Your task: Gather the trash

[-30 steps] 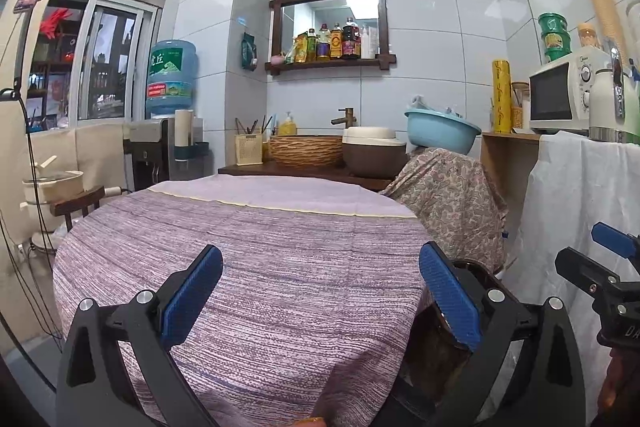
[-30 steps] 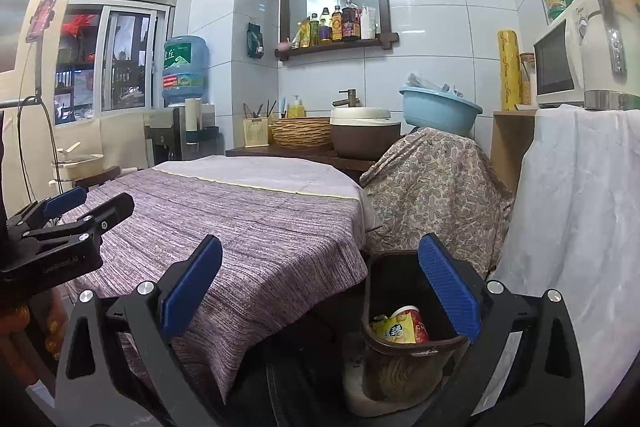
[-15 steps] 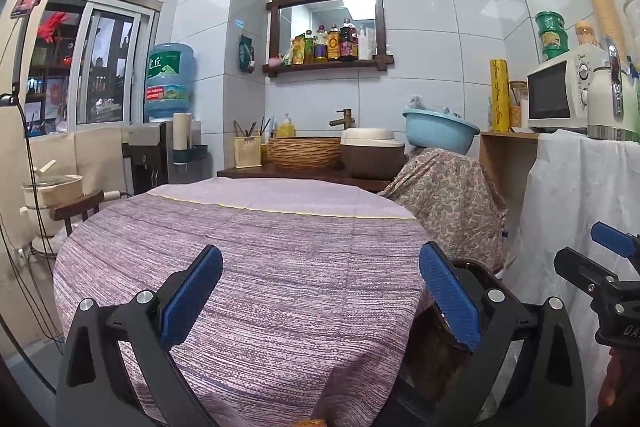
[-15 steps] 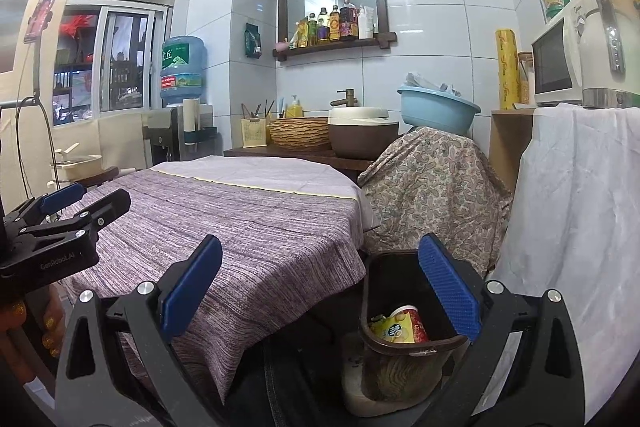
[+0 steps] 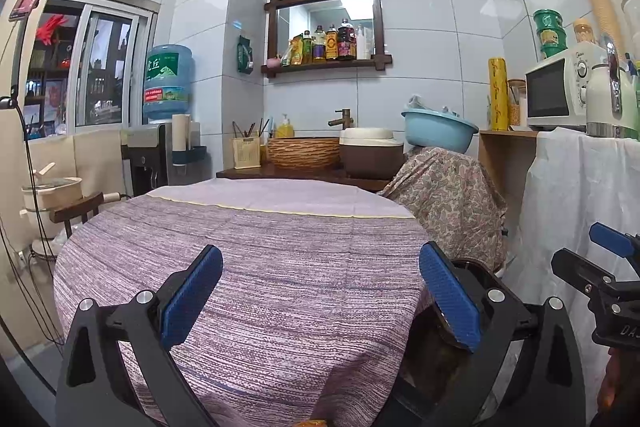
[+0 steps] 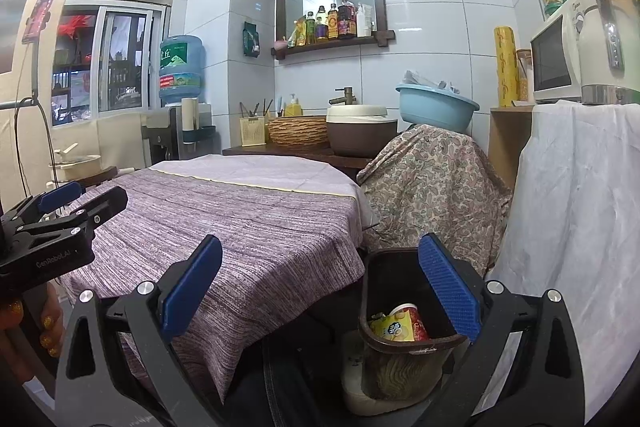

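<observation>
A dark brown trash bin [image 6: 384,279] stands on the floor right of the round table [image 6: 240,223] with its purple striped cloth. Inside the bin lie a yellow snack packet [image 6: 390,327] and a red and white cup [image 6: 412,319]. My right gripper [image 6: 320,283] is open and empty, held above the table's right edge and the bin. My left gripper [image 5: 320,291] is open and empty over the near part of the table [image 5: 260,267]. The bin's rim [image 5: 480,271] shows behind the left gripper's right finger. No trash shows on the tabletop.
A chair under a paisley cloth [image 6: 432,183] stands behind the bin. A white sheet [image 6: 572,227] covers a cabinet at the right, with a microwave [image 5: 560,91] on top. A counter at the back holds a basket [image 5: 304,151], sink and blue basin [image 5: 436,127].
Both grippers stay open and nearly still. The left gripper, seen in the right wrist view, has shifted slightly.
</observation>
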Motion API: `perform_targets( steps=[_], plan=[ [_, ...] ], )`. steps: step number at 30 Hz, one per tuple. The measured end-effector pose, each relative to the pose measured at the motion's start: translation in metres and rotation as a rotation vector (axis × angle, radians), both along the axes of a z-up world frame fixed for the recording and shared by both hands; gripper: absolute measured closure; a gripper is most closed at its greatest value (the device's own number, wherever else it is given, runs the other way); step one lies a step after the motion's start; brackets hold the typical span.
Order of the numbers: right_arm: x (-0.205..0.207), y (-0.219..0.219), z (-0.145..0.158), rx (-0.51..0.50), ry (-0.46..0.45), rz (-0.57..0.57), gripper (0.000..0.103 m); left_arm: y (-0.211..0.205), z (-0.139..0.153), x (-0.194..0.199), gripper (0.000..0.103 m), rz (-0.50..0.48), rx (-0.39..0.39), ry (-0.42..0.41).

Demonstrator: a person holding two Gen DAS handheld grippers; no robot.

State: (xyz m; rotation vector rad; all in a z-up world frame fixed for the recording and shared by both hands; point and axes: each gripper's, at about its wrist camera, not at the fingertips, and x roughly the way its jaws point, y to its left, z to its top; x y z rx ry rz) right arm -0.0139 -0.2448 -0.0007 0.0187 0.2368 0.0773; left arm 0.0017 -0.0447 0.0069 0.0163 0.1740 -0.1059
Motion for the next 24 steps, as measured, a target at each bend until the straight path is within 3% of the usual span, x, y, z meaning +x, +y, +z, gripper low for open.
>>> perform_targets(
  steps=[24],
  plan=[
    [0.0039,0.0016,-0.0059,0.007,0.019,-0.002,0.006,-0.0091,-0.0016,0.0022,0.006,-0.044,0.016,0.023]
  ],
)
